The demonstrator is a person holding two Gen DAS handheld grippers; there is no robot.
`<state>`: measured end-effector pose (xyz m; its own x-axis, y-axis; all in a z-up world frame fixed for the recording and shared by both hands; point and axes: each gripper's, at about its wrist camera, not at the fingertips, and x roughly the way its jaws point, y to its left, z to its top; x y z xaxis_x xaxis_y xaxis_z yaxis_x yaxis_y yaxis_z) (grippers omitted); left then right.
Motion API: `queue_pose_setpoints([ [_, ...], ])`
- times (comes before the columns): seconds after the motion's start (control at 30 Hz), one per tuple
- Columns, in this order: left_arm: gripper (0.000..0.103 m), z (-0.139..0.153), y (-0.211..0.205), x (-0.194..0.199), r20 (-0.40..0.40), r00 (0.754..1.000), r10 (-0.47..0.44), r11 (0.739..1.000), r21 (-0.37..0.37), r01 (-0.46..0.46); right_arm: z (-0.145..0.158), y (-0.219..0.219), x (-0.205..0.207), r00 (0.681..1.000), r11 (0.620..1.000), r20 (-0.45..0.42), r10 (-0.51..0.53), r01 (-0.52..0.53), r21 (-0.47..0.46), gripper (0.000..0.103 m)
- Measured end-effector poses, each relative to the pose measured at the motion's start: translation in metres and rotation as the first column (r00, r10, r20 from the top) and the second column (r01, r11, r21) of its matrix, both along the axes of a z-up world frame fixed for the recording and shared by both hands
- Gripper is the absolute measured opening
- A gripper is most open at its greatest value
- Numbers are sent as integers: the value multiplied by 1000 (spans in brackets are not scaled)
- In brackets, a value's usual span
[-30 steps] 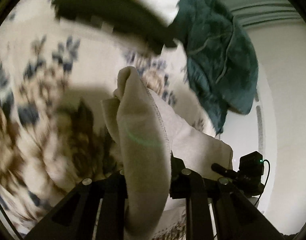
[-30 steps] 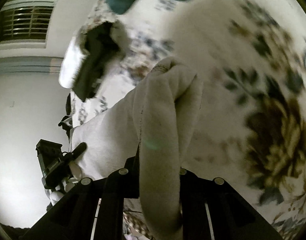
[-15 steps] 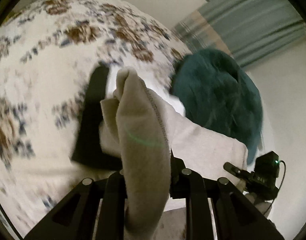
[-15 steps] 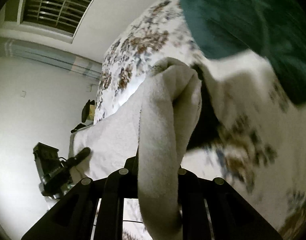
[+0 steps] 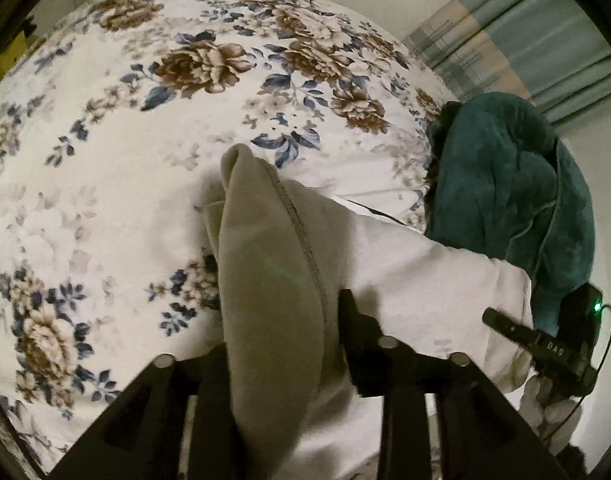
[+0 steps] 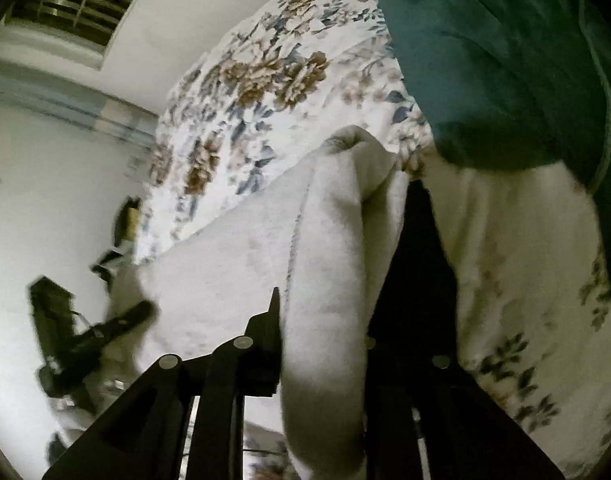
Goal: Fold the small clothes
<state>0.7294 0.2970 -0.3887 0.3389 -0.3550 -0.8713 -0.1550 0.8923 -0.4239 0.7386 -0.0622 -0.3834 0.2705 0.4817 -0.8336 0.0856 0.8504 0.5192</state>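
Cream knit garment (image 5: 273, 280), soft and bunched, hangs stretched between the left gripper (image 5: 277, 312) and right gripper (image 6: 325, 320), both clamped on it, above a floral bedspread (image 5: 145, 140); plush teal blanket (image 5: 505, 192) at three o'clock.

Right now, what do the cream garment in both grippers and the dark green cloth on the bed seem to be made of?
Cream garment: probably a soft knit, fleece or terry; matte, slightly fuzzy, with a stitched seam along its edge. Dark green cloth: seemingly plush, like velvet or microfibre; faint sheen, soft creases, piped hem. Both materials are guesses from the look.
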Motion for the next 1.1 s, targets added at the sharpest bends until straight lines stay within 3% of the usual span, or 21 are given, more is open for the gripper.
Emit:
queue_pose_setpoints([
  [0.03, 48, 3, -2, -1, -2, 1000, 2, 999, 42, -2, 0, 1, 1, 1000, 999, -2, 10, -10, -44, 43],
  [0.07, 60, 6, -5, -2, 4, 1000, 4, 996, 86, -4, 0, 3, 4, 1000, 997, -1, 12, -12, -75, 50],
  [0.1, 63, 11, -7, -4, 22, 1000, 3, 992, 123, -6, 1, 4, 6, 1000, 992, 2, 11, -11, -127, 59],
  [0.17, 83, 19, -14, -11, 56, 998, 0, 982, 191, -11, 2, 6, 6, 1000, 981, 5, 9, -8, -195, 64],
  [0.23, 94, 24, -22, -18, 75, 997, -11, 965, 263, -10, 7, 11, -1, 1000, 959, 22, 15, -8, -285, 77],
  [0.27, 96, 25, -26, -21, 82, 997, -16, 957, 291, -9, 11, 13, -5, 999, 948, 31, 21, -10, -318, 79],
  [0.33, 98, 27, -37, -34, 97, 995, -22, 947, 322, -10, 16, 22, -18, 998, 914, 49, 44, -21, -404, 99],
  [0.37, 102, 27, -40, -38, 104, 994, -20, 944, 330, -15, 19, 28, -29, 997, 889, 58, 56, -23, -458, 103],
  [0.7, 103, 54, -71, -100, 136, 991, 9, 922, 382, -61, 68, 52, -121, 983, 794, 162, 86, 31, -607, 103],
  [0.87, 103, 99, -88, -147, 184, 983, -8, 898, 434, -74, 118, 49, -176, 972, 770, 221, 86, 76, -633, 103],
  [1.1, 103, 173, -109, -225, 254, 967, -28, 902, 423, -85, 210, 41, -259, 943, 769, 323, 78, 149, -622, 103],
])
